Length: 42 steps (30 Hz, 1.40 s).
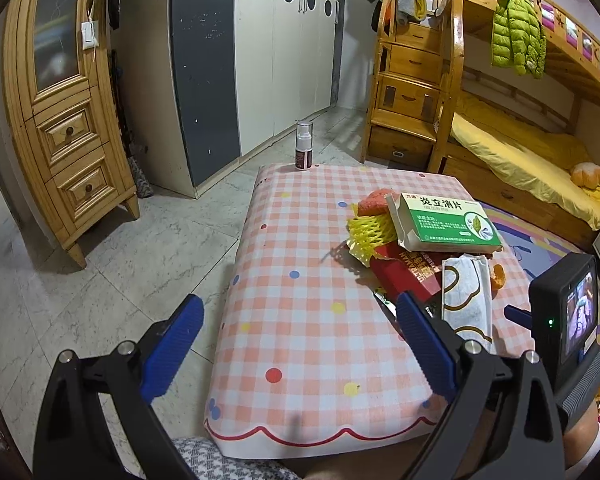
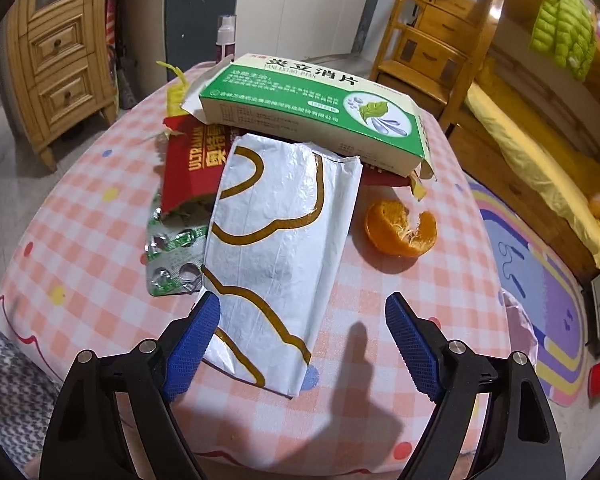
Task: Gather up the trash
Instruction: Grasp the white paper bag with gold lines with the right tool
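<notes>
Nearest to us in the right wrist view is the right gripper (image 2: pixel 302 340), its blue jaws spread wide with nothing pressed between them. The white paper bag (image 2: pixel 278 240) with gold line-drawing lies flat on the checked bench (image 2: pixel 400 292), its near end reaching between the jaws. The left pad sits at that end's left edge; we cannot tell if it touches.

Taking this bag as our landmark: a green-and-white medicine box (image 2: pixel 312 110) rests beyond its far end, overlapping the bag's top edge. A red carton (image 2: pixel 188 164) lies under the box and to the bag's left, a spent foil blister sheet (image 2: pixel 172 256) pokes out beside the bag's left edge, and an orange peel (image 2: pixel 400 228) sits just to its right, apart from it. Yellow foam netting (image 2: pixel 176 92) lies beyond, near the carton.

We judge the bag to be light, thin and limp, likely crinkly and a little slick. It should fold or sag when lifted, so we would pinch the near end across its width and close firmly. The box looks stiff but hollow, with an open flap, and would crush under a hard squeeze.

The right gripper tilts steeply down toward the bag. The left gripper (image 1: pixel 300 332) hangs over the near left part of the bench, well to the left of the bag, angled more gently, jaws apart and empty. In its view the right gripper's body shows at the right edge.
</notes>
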Motion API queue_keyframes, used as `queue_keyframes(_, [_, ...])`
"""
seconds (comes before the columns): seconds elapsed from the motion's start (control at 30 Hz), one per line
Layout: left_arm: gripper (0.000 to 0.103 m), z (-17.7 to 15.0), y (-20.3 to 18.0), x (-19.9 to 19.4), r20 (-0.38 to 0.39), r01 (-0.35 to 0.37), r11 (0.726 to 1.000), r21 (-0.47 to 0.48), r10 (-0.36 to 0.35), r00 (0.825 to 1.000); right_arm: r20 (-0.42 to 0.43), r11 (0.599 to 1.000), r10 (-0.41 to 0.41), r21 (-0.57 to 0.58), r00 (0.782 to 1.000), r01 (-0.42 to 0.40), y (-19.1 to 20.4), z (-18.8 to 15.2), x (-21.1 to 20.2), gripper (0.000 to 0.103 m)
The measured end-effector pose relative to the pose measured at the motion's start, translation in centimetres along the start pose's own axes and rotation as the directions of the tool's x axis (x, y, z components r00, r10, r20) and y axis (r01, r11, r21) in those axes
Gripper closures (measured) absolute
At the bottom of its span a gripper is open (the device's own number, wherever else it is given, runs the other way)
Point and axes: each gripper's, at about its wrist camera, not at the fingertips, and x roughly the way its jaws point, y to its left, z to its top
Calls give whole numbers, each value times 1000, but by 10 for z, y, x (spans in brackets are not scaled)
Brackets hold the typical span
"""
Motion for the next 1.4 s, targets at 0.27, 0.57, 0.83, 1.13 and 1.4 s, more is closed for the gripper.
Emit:
queue_keyframes(0.27, [9,2,-2,6,-11,0,1000,0,0,1000,26,999,-29,41,999,28,-21,0,-8,27])
queue_keyframes(0.57, [9,4,-12,15,-15,29,999,45,-29,999,155,990,75,105,985,-92,-48,-1,-54,25])
queue_keyframes(0.83, [9,1,-14,36,-36,67,997,24,-66,997,171,979,105,153,980,-132,-71,-13,-61,41])
queue_keyframes(1.13, [9,-4,-22,52,-75,60,997,47,-56,996,71,959,198,194,978,-208,-56,-6,-7,27])
queue_keyframes(1.4, [9,-8,-28,55,-92,63,996,61,-57,994,64,942,248,217,967,-256,-55,-10,1,64])
